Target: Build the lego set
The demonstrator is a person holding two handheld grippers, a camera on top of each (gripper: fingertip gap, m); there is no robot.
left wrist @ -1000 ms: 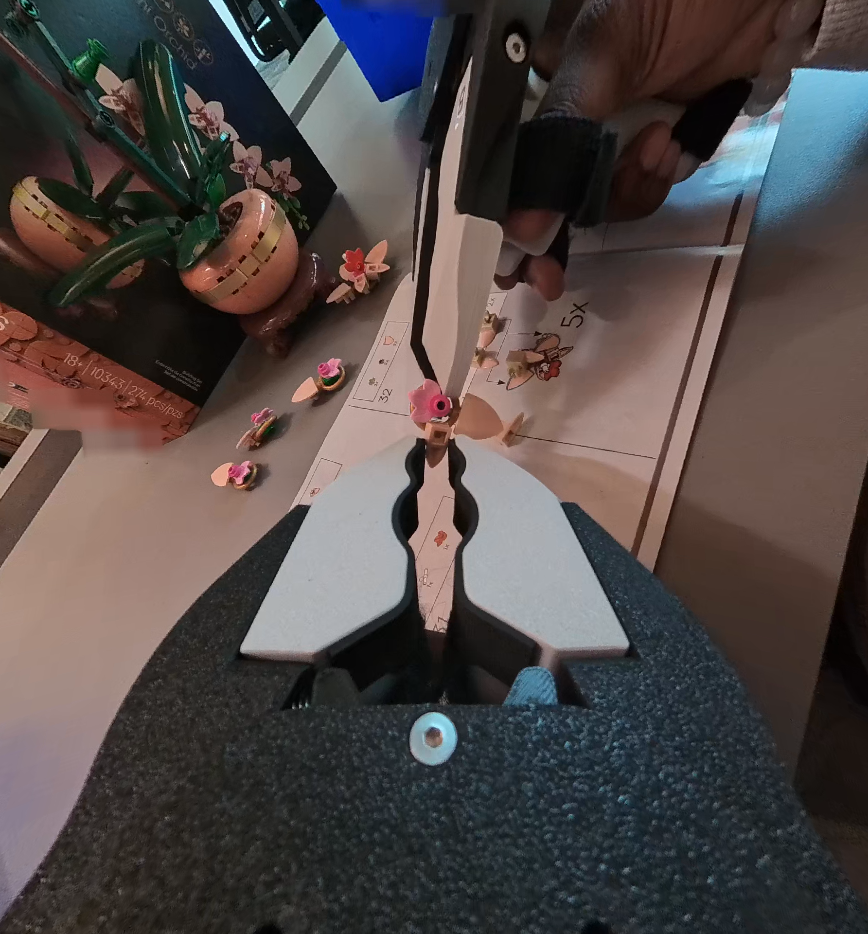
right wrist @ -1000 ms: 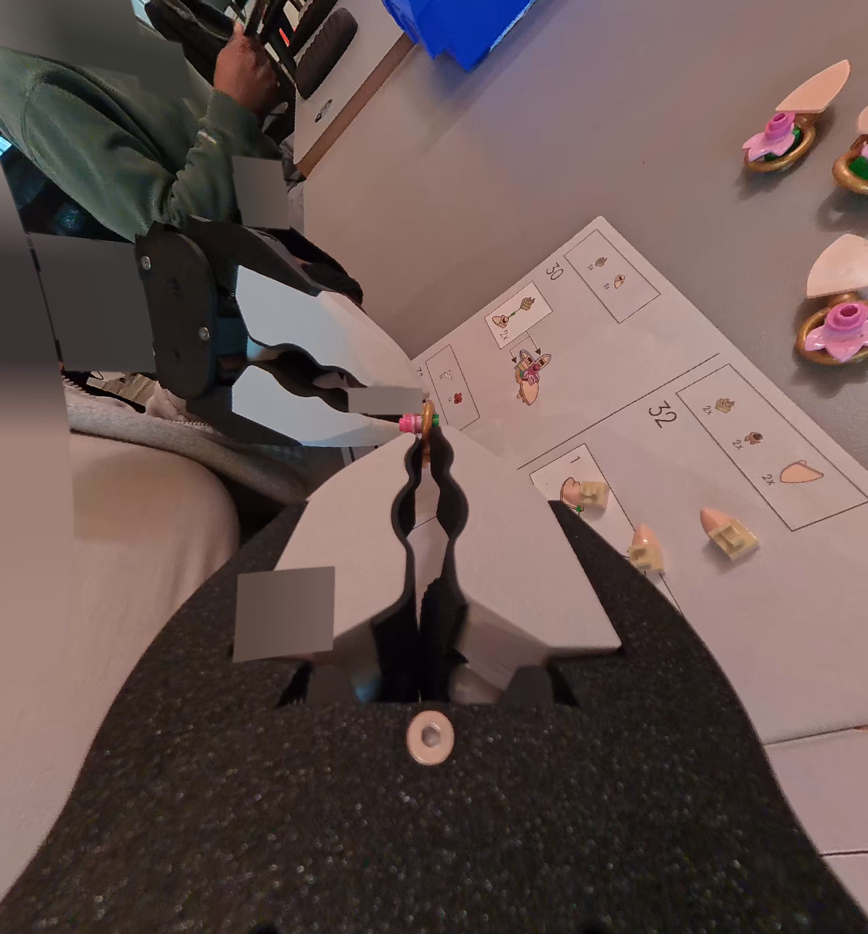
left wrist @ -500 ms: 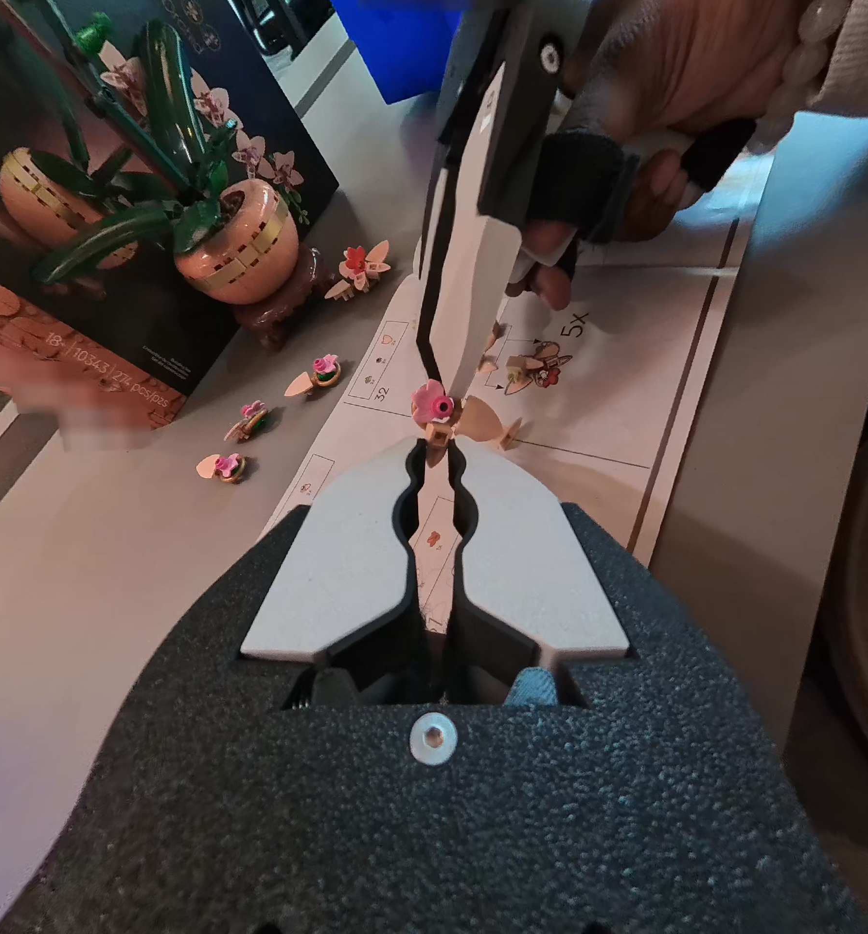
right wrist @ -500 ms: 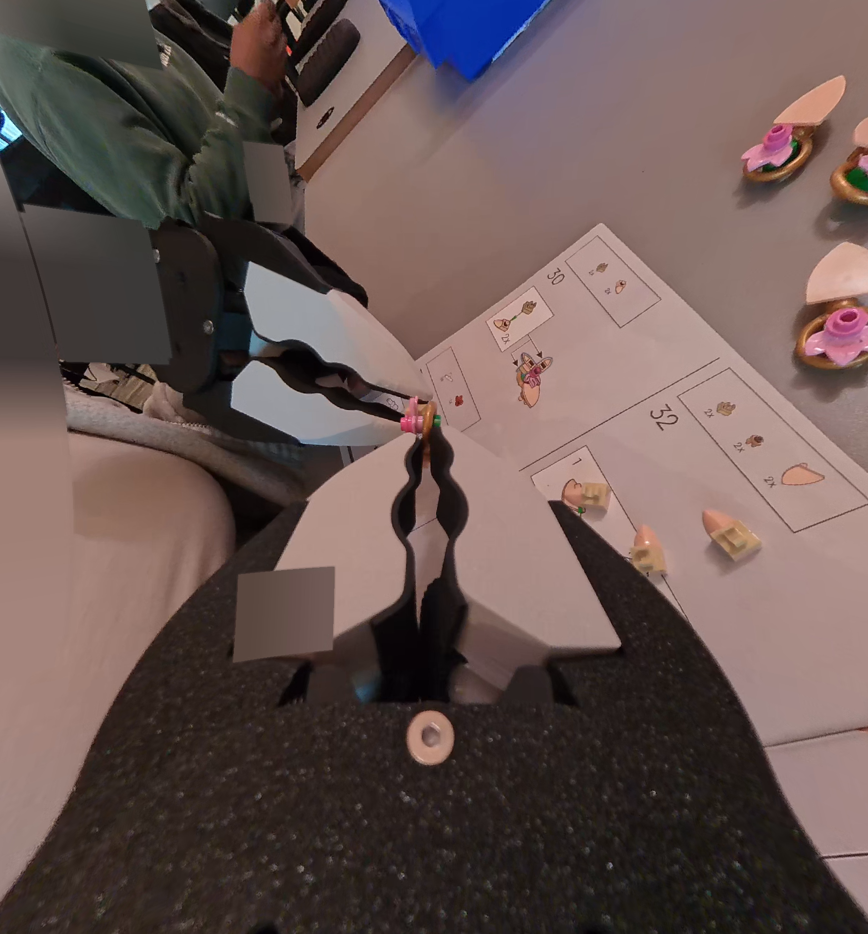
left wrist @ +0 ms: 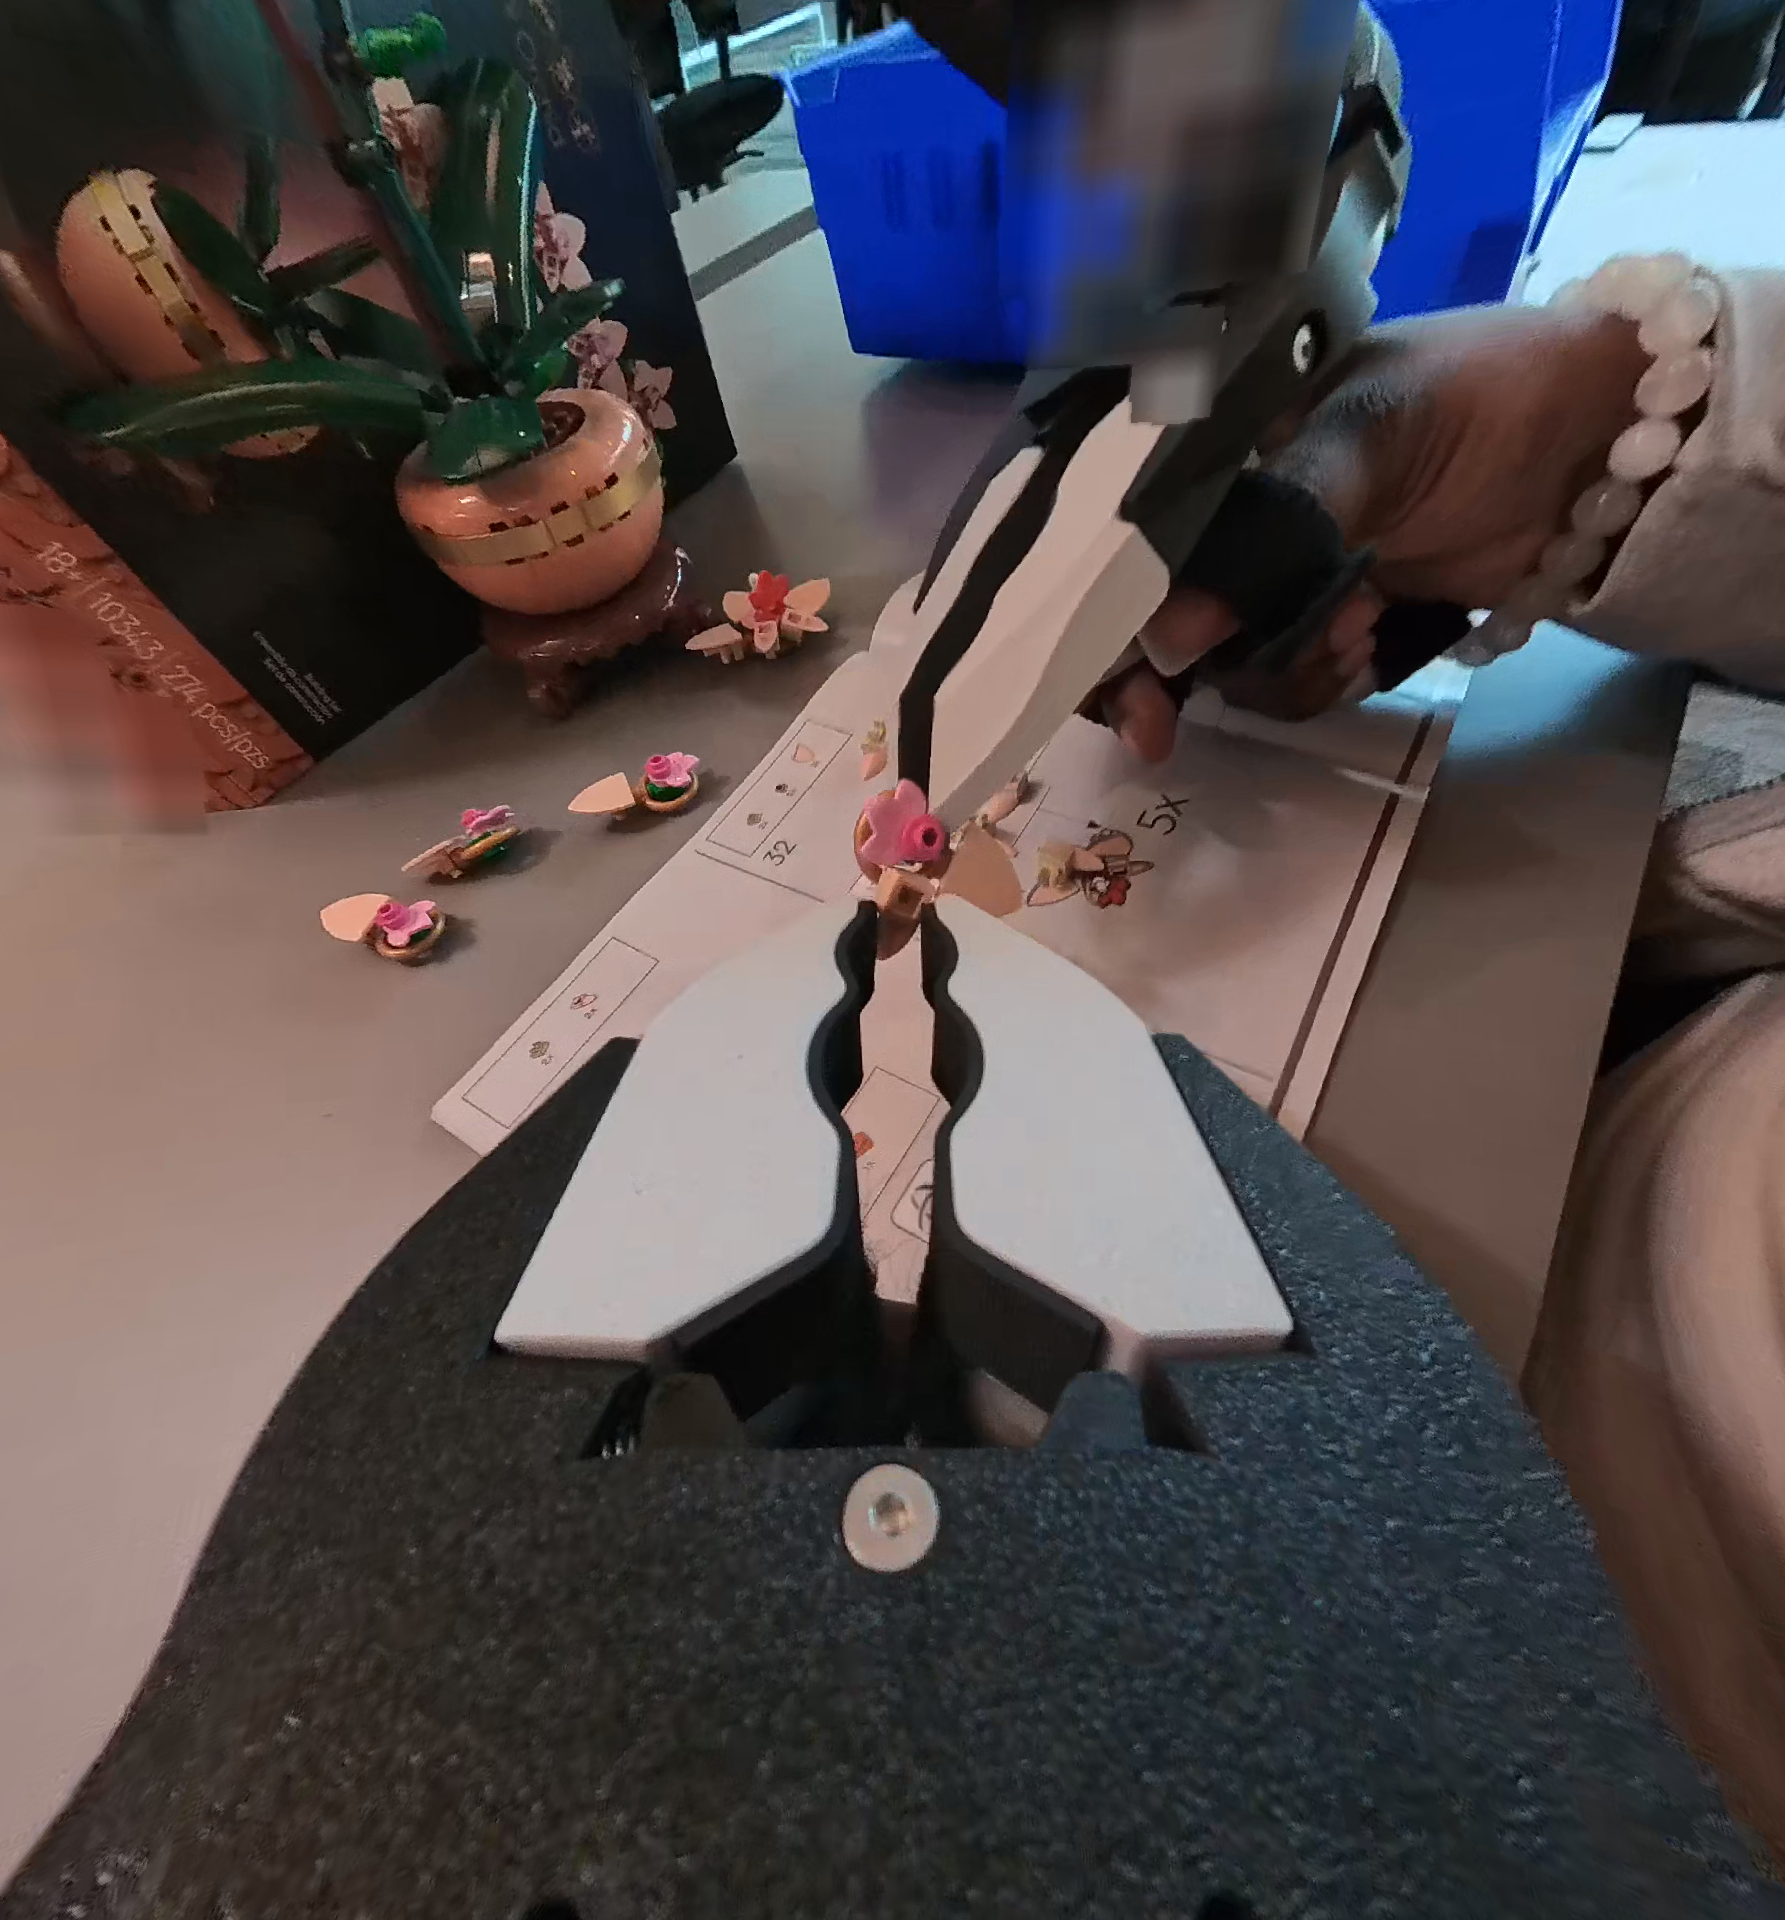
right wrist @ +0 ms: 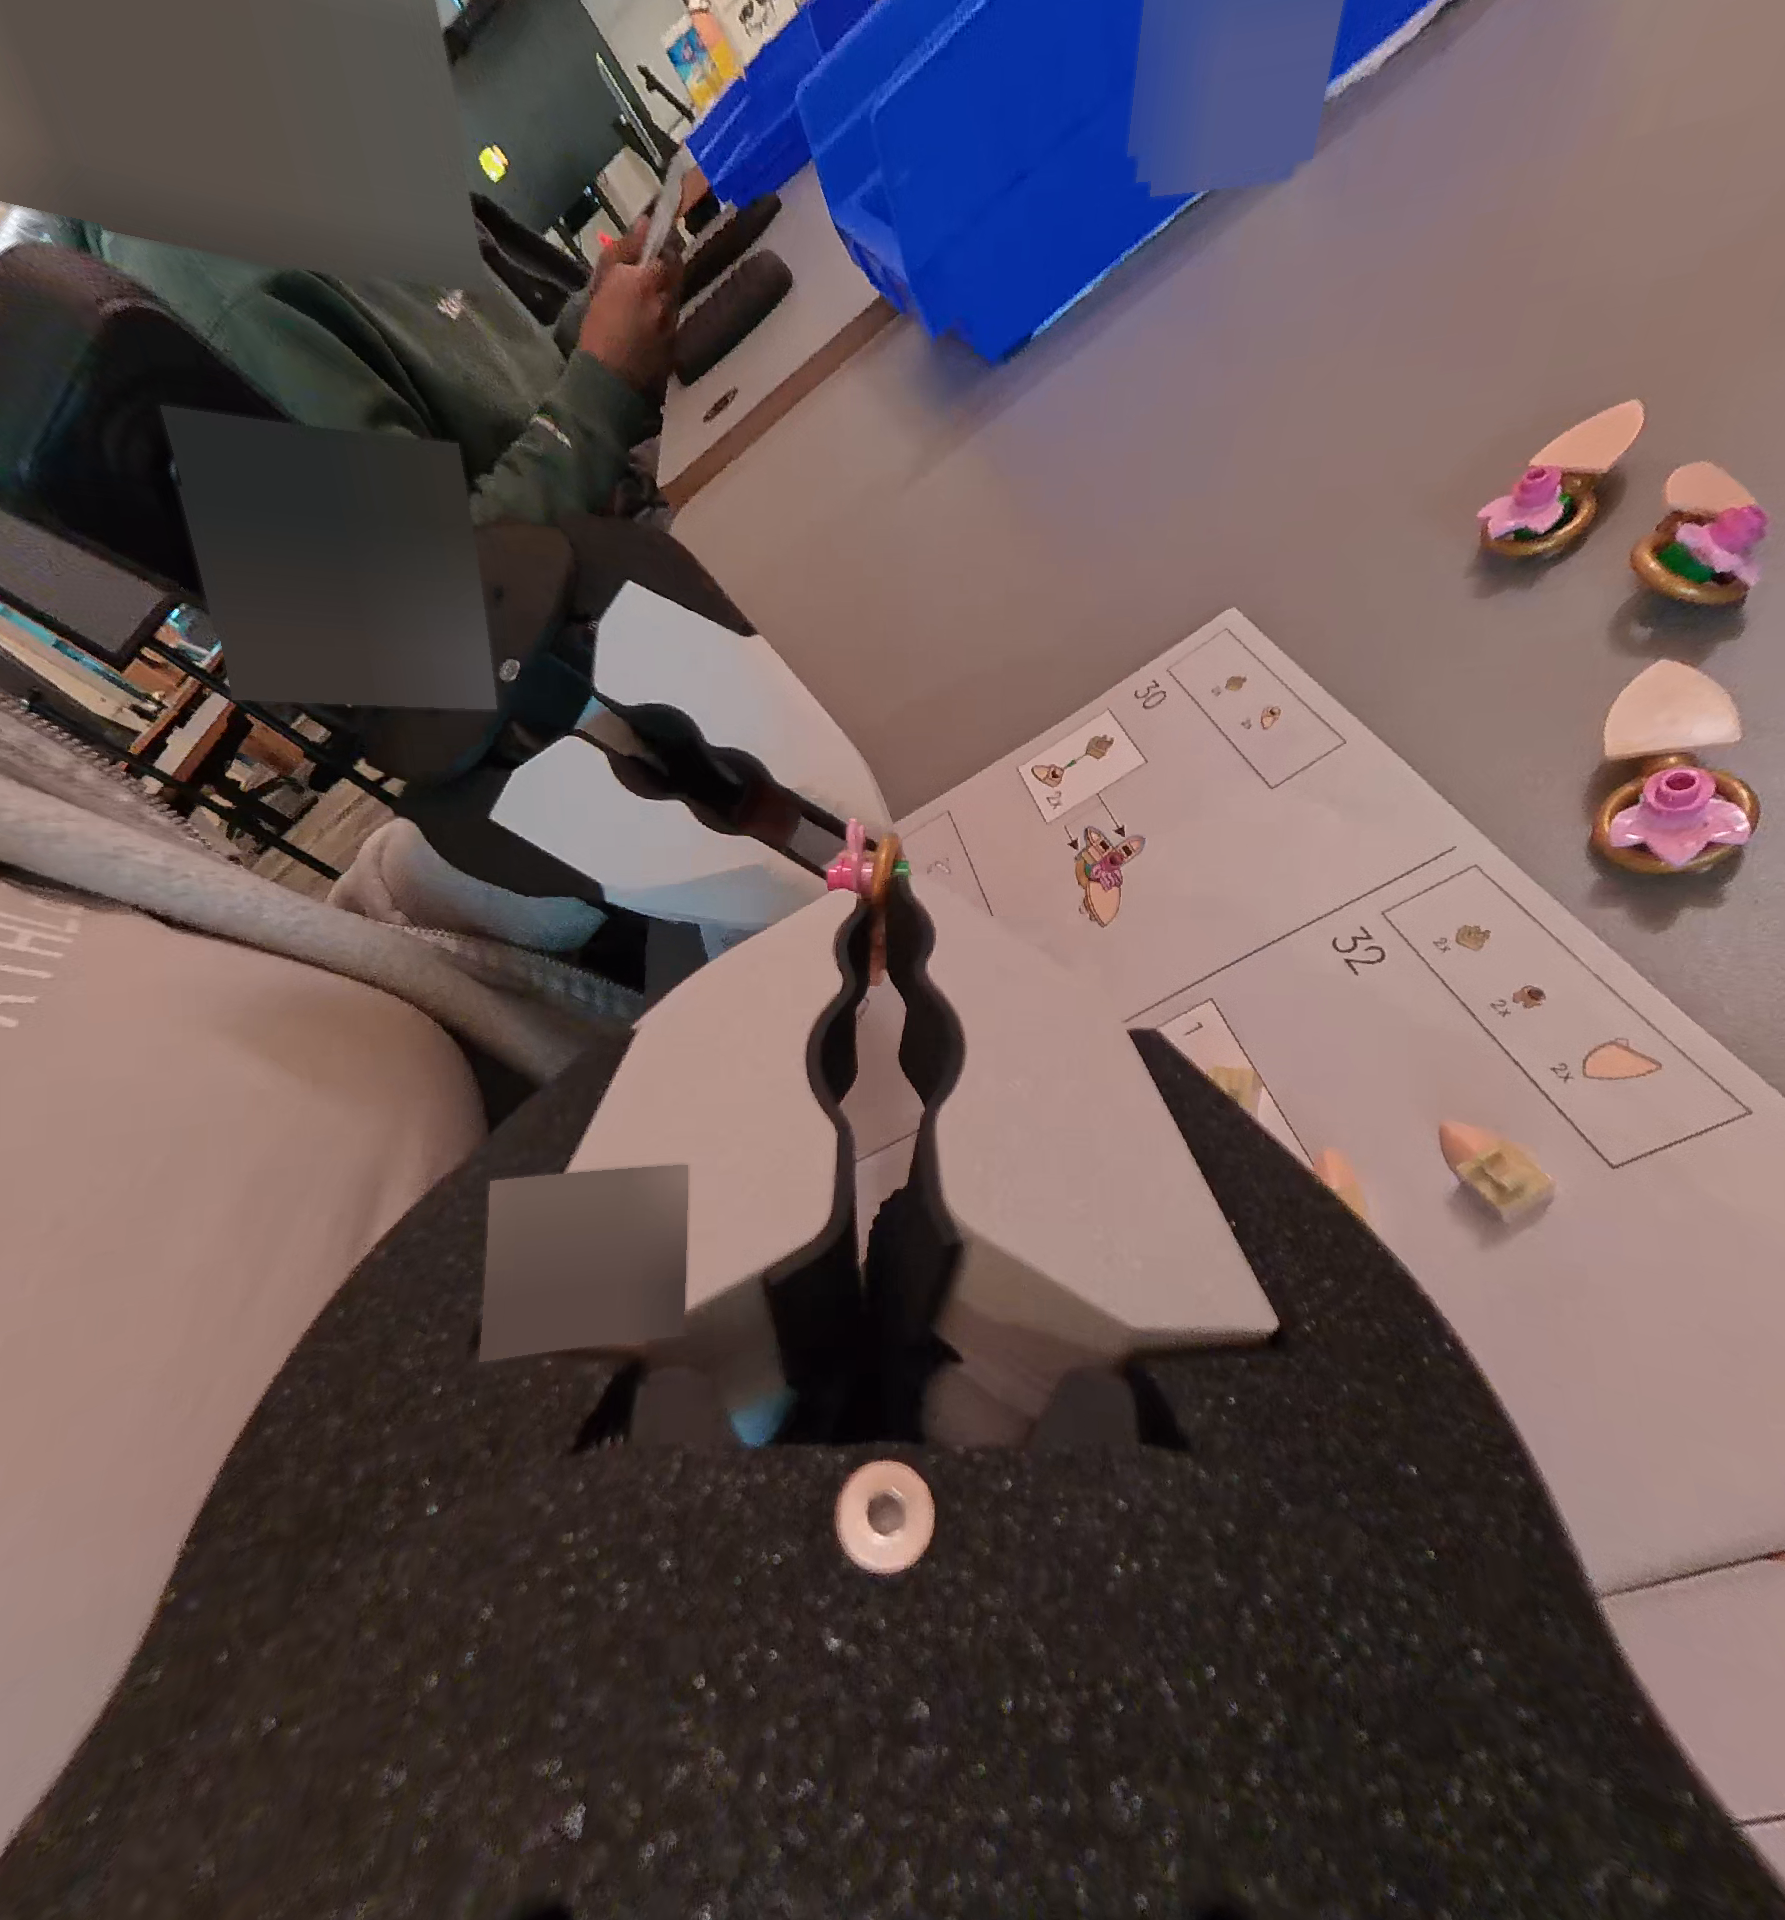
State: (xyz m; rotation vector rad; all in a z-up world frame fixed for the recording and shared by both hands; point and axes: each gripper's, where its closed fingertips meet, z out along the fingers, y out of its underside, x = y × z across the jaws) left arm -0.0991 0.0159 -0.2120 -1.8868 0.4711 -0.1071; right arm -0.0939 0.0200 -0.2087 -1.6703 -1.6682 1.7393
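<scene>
Item: small flower piece (left wrist: 900, 831), pink bloom on a gold ring with a pale petal (left wrist: 987, 873) to one side, held in the air at mid-frame in both views, above the instruction sheet (left wrist: 1231, 914).

Left hand-held gripper (left wrist: 898, 925): clenched on a tan piece at the flower's underside, pads pressing on both sides.

Right hand-held gripper (right wrist: 880, 902): fingertips closed on the thin edge of the gold ring; it entered the left view from the upper right, tip at the bloom.

Handling, as a judgement: the parts were tiny and gripped at the very tips, so any push would best run straight along the stud line, with both grips kept steady; a sideways twist could flick a piece out.

Sheet: two loose pale pieces (right wrist: 1490, 1169) lay lower right in the right view.

Bench (left wrist: 140, 1091): grey, smooth; three finished flowers (left wrist: 405, 920) at centre left of the left view; a potted model plant (left wrist: 529, 520) and its box (left wrist: 88, 623) upper left.

Room: blue bins (left wrist: 898, 208) at top; a seated person in green (right wrist: 368, 343) upper left of the right view.
</scene>
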